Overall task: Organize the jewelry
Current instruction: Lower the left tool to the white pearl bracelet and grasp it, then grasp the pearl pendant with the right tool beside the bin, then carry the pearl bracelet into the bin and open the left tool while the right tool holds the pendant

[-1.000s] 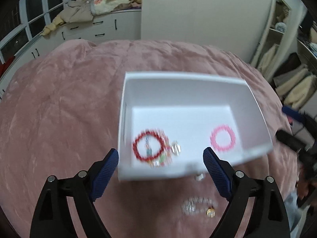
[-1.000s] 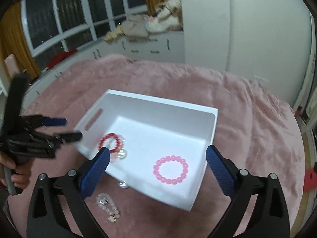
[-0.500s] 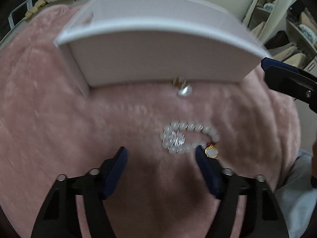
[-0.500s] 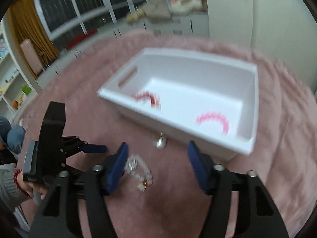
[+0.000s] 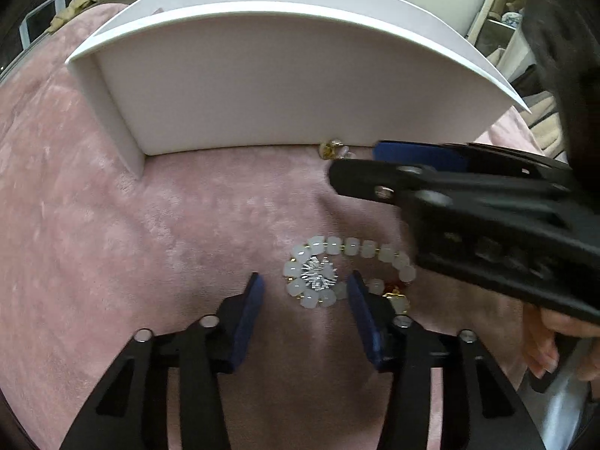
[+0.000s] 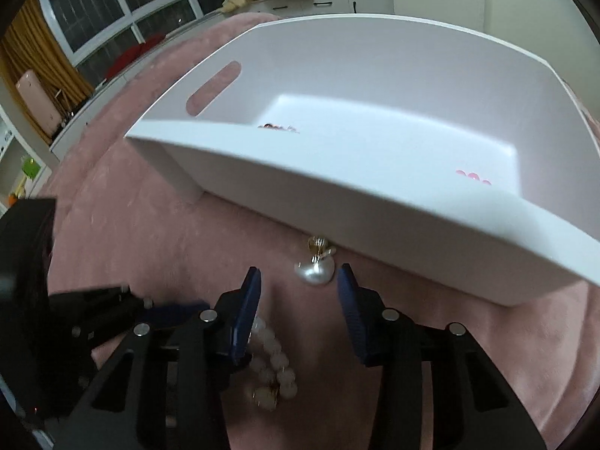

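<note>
Left tongs [image 5: 304, 289] open, low over pink blanket [image 5: 150, 225], straddling white bead bracelet [image 5: 326, 273] for pickup; right tongs [image 6: 299, 281] open, bracketing pearl earring [image 6: 314, 270] lying against white box [image 6: 412, 202], where pink bracelet [image 6: 473, 177] already sits

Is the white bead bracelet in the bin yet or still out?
Out. The white bead bracelet lies on the pink blanket in front of the white bin, between the open left gripper fingers.
</note>
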The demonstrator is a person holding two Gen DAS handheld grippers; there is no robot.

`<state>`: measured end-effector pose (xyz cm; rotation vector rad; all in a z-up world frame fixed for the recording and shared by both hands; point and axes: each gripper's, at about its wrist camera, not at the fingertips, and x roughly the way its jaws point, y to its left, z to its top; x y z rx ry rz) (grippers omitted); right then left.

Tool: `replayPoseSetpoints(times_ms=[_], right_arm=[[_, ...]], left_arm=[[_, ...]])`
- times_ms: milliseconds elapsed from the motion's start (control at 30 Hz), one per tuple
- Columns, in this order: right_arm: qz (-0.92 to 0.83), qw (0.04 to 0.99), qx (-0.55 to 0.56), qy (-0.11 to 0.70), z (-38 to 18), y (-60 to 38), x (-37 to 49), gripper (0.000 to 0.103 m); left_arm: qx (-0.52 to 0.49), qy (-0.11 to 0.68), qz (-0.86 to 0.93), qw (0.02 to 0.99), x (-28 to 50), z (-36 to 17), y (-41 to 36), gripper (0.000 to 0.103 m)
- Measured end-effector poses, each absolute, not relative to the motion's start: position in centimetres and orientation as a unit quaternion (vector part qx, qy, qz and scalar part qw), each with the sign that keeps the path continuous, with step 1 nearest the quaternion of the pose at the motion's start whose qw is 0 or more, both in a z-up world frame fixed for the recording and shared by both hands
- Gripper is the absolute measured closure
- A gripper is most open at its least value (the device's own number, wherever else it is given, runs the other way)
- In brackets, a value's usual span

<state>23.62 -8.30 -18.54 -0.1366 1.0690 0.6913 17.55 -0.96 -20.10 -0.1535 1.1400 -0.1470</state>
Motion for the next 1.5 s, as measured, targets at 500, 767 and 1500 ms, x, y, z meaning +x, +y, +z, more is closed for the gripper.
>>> replayPoseSetpoints(times_ms=[500,767,1500], right_arm=[[0.330,0.806,-0.016,0.492,-17.6,-10.6,24.0,0.078],[0.320,0.823,0.014,0.469,-15.1,-12.8,23.0,0.078],[0.337,0.841,0.032,0.422,-10.6,-16.1,18.1,0.078]], left_arm=[[-0.070,0.541,-0.046,0.837,16.2,-18.8,-1.6,0.085],[-0.088,0.527,-0.053,0.843,13.6,-17.1,-1.8,0.088],[-0.143,0.447,-0.071,0.880,7.6,-10.6,1.0,0.088]])
